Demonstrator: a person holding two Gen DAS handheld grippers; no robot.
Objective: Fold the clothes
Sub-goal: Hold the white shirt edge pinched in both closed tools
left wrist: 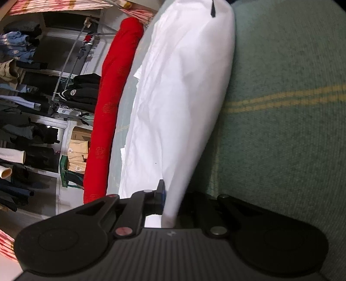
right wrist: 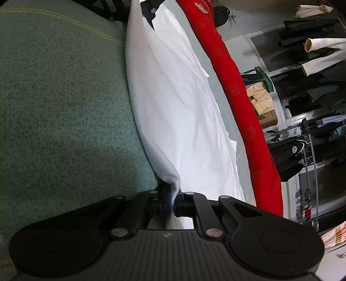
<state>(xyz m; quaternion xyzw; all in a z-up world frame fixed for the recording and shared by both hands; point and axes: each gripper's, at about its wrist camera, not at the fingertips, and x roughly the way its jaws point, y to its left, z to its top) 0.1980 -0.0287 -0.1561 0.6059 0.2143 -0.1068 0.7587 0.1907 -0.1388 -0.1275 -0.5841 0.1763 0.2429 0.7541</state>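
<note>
While no word can be read anywhere in the left wrist view, the red roll (left wrist: 108,108) along the far side of the bed carries round gold emblems, too blurred to make out, and a black garment (left wrist: 83,90) on the racks beyond it bears a small round white badge with illegible marks. From the left gripper (left wrist: 166,205), whose jaws are clenched on a bunched corner of the white cloth (left wrist: 179,97), the cloth runs straight away up the picture as a long raised fold. Its long axis lies along the line the gripper points. It lies on the green bedcover (left wrist: 281,129), with the red roll on its left and two yellow stripes crossing the cover to its right. At the far end of the fold a dark fingertip (left wrist: 213,10) of the other gripper shows. Turning to the right wrist view, the same gold emblems repeat down the red roll (right wrist: 237,90), again unreadable, and a round white badge (right wrist: 295,149) sits on a black garment at the rack. The right gripper (right wrist: 173,203) is closed tight on the opposite corner of the white cloth (right wrist: 173,97), which stretches lengthwise up the picture to the left gripper (right wrist: 151,13) at the top, the green bedcover (right wrist: 64,108) lying to its left.
</note>
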